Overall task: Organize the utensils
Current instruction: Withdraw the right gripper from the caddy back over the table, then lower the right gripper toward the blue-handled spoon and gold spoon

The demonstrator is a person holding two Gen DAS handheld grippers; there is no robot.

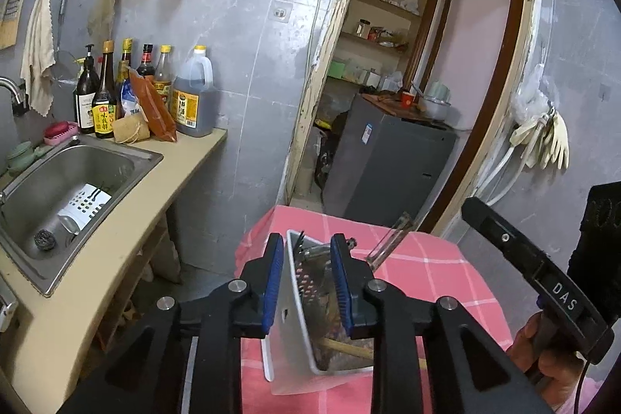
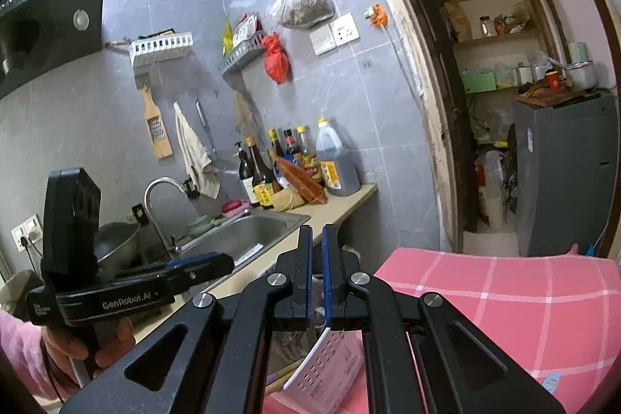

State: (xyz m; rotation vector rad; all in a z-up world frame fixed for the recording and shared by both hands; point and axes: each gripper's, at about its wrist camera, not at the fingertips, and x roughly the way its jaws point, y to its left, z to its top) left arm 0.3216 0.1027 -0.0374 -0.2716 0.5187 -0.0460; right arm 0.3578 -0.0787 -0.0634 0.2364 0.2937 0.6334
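Left gripper (image 1: pixel 306 282) jaws parted astride white perforated plastic utensil caddy (image 1: pixel 299 317) wall, ungripped; right gripper (image 2: pixel 317 278) near-closed, apparently empty; caddy may tip off pink checked tablecloth (image 1: pixel 438 274)

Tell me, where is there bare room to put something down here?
The pink checked cloth right of the white utensil basket is bare, as is the counter's front edge by the sink. The bottles crowd the counter's back corner.

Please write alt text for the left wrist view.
The left gripper straddles a white perforated utensil basket on a pink checked tablecloth, its pads apart. A steel sink and sauce bottles are at the left.
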